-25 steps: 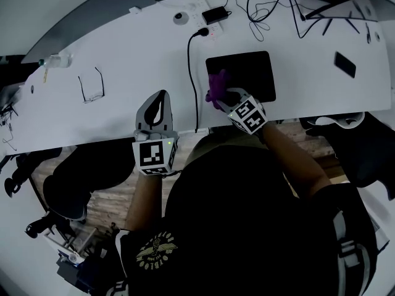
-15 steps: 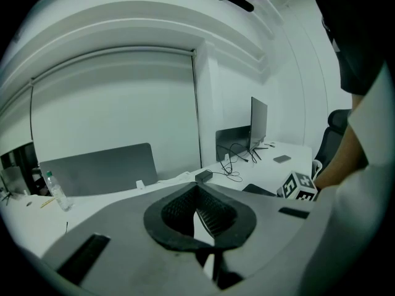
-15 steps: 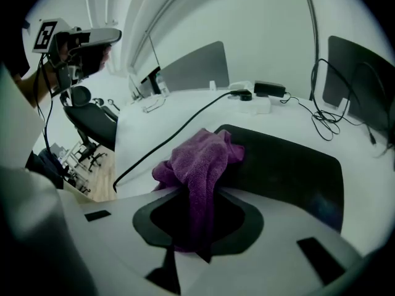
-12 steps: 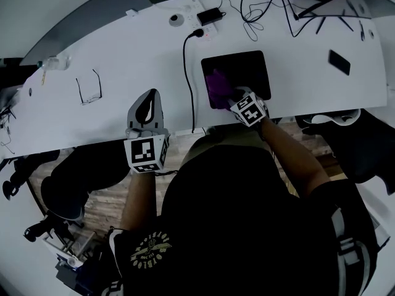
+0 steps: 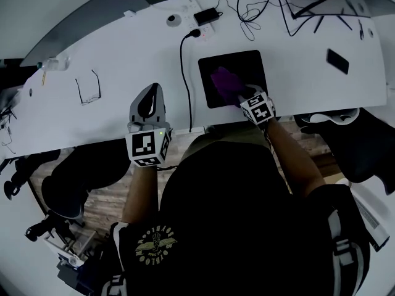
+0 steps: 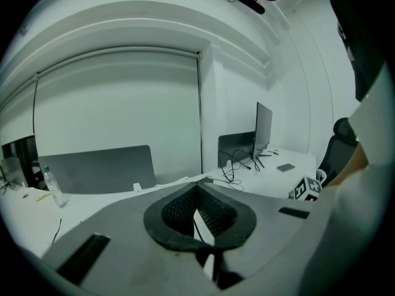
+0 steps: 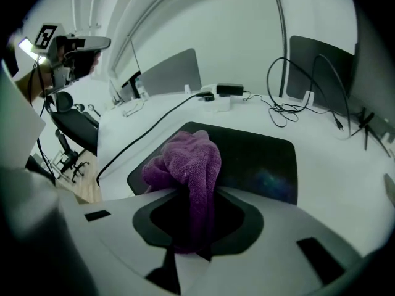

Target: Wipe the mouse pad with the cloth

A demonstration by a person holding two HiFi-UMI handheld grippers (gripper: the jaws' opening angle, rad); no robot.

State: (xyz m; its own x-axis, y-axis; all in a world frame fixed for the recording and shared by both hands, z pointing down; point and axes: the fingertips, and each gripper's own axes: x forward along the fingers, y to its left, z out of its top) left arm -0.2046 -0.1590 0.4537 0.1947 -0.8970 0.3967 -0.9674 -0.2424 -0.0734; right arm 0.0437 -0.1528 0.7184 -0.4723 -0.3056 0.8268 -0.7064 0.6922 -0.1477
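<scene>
The right gripper (image 5: pixel 242 96) has its jaws closed tight on a purple terry cloth (image 7: pixel 188 165). The cloth bunches out just ahead of the jaws and lies on the black mouse pad (image 7: pixel 262 159). In the head view the cloth (image 5: pixel 223 82) sits on the pad's (image 5: pixel 252 63) left half, directly beyond this gripper, with bare pad to the gripper's right and ahead of it. The pad lies flat on the white desk (image 5: pixel 123 60), near the front edge.

The left gripper (image 6: pixel 199 211) has its jaws brought together with nothing between them, only a thin slit showing. It (image 5: pixel 150 100) is over the desk's front edge, well apart from the right gripper, on that gripper's left side. A black cable (image 5: pixel 183 79) runs across the desk between the two grippers. A pair of glasses (image 5: pixel 88 86) lies beyond the left gripper and to its left.
</scene>
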